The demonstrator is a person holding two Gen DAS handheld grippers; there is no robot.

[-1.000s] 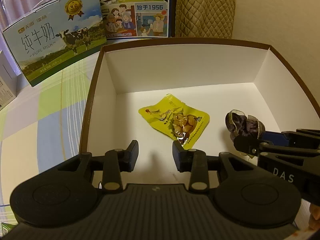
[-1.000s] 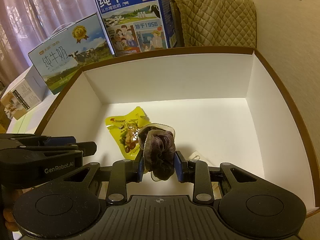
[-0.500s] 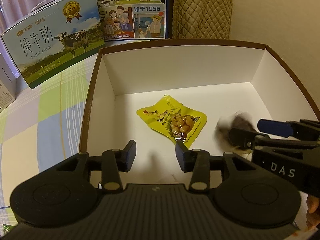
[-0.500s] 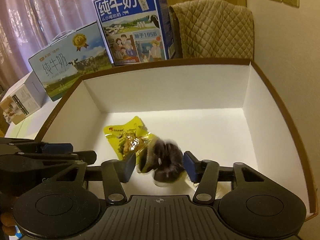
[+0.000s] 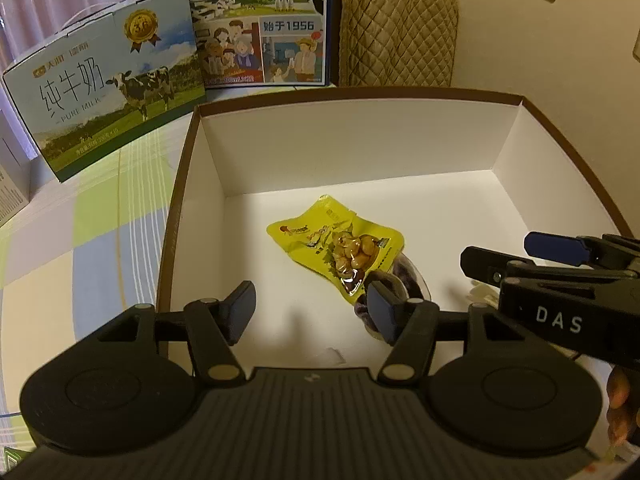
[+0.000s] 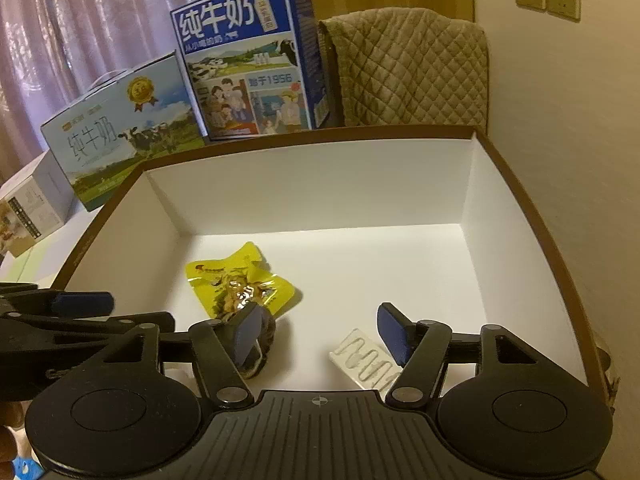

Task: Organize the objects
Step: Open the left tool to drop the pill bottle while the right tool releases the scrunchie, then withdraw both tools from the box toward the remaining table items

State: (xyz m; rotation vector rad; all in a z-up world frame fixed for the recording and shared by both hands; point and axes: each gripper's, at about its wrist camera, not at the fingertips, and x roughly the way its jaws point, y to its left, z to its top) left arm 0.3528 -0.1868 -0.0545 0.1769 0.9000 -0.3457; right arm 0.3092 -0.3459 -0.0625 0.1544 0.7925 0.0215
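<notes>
three items already in box: snack, scrunchie at its 5 o'clock, white pack. both grippers, left and right, spread, empty. leftovers outside unseen.

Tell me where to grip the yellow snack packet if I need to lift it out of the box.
Probably the flat sealed corner at the far end of the yellow snack packet, coming from above. It lies flat on the floor of the box; its near end bulges with food and touches the dark hair tie. Both grippers are open.
</notes>
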